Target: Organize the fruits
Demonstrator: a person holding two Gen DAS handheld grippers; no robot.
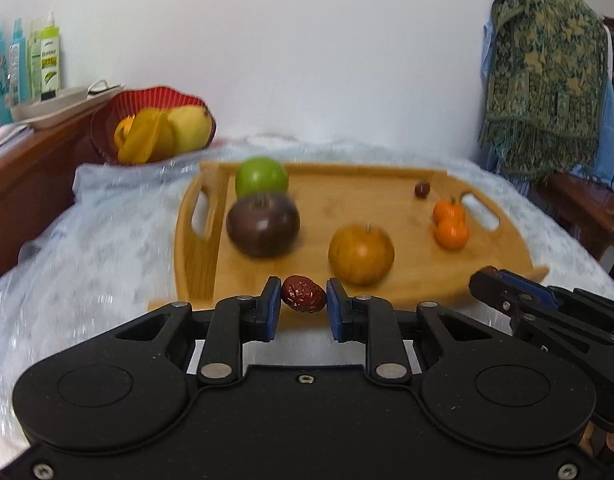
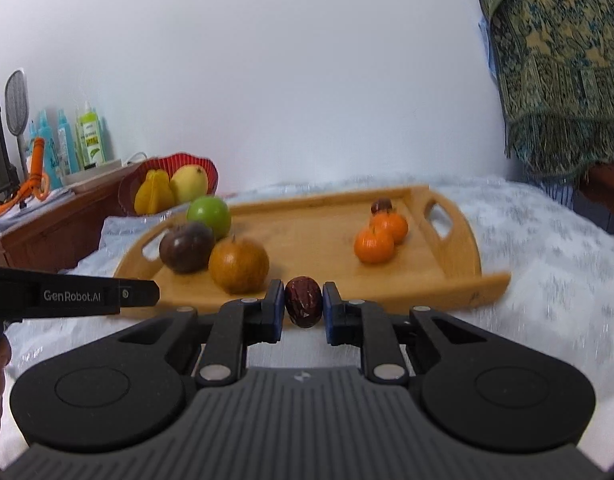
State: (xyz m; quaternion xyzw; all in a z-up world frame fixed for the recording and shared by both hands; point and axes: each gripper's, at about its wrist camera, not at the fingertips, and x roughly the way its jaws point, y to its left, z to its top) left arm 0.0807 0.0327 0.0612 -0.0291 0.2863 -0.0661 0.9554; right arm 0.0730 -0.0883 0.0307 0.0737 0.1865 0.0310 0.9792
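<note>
My left gripper is shut on a wrinkled red date, held just in front of the wooden tray's near edge. In the right wrist view my right gripper is likewise shut on another red date. On the tray lie a green apple, a dark purple fruit, a brown pear, two small oranges and a third date. The right gripper's body shows at the right edge of the left wrist view. The left gripper's body enters the right wrist view from the left.
A red basket with a mango, a starfruit and an orange stands at the back left, beside a wooden cabinet with bottles and a dish. A patterned green cloth hangs at the right. White fluffy fabric covers the surface under the tray.
</note>
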